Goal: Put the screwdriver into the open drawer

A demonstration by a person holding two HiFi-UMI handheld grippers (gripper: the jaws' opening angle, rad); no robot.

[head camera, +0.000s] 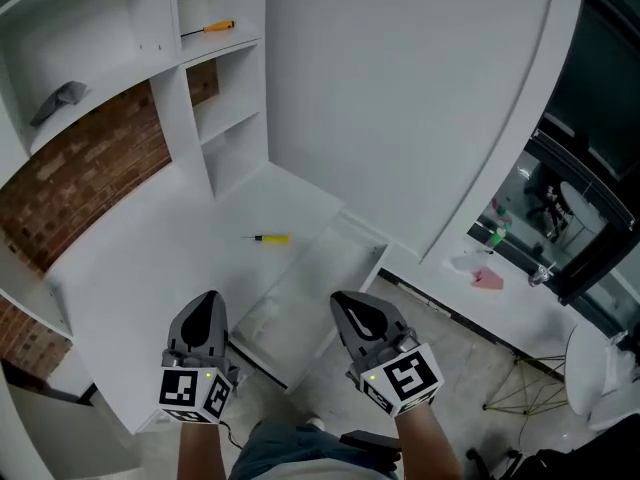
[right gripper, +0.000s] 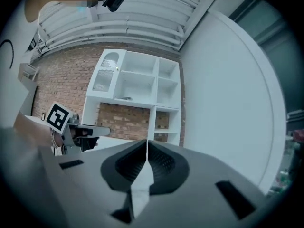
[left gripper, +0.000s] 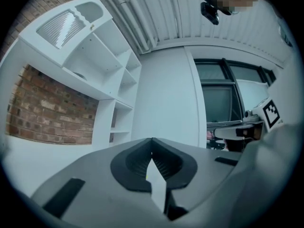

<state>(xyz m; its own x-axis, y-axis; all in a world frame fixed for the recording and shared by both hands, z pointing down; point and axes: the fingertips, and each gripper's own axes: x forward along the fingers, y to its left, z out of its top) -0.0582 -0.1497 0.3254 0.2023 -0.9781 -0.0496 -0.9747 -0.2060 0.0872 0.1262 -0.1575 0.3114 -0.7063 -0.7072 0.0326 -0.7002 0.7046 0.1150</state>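
A small screwdriver (head camera: 272,238) with a yellow handle lies flat on the white desk top (head camera: 150,258). Just right of it is the open drawer (head camera: 300,290), pulled out toward me, and its inside looks bare. My left gripper (head camera: 208,298) hovers near the desk's front edge, short of the screwdriver, its jaws shut (left gripper: 152,152) on nothing. My right gripper (head camera: 345,300) hangs over the drawer's near end, also shut (right gripper: 146,144) and empty. Each gripper shows at the side of the other's view: the right gripper (left gripper: 266,115) and the left gripper (right gripper: 71,127).
White shelving (head camera: 215,98) rises behind the desk against a brick wall (head camera: 90,168). A second screwdriver (head camera: 210,28) with an orange handle lies on an upper shelf, and a grey object (head camera: 55,100) on the left shelf. A tall white panel (head camera: 420,98) stands at the right.
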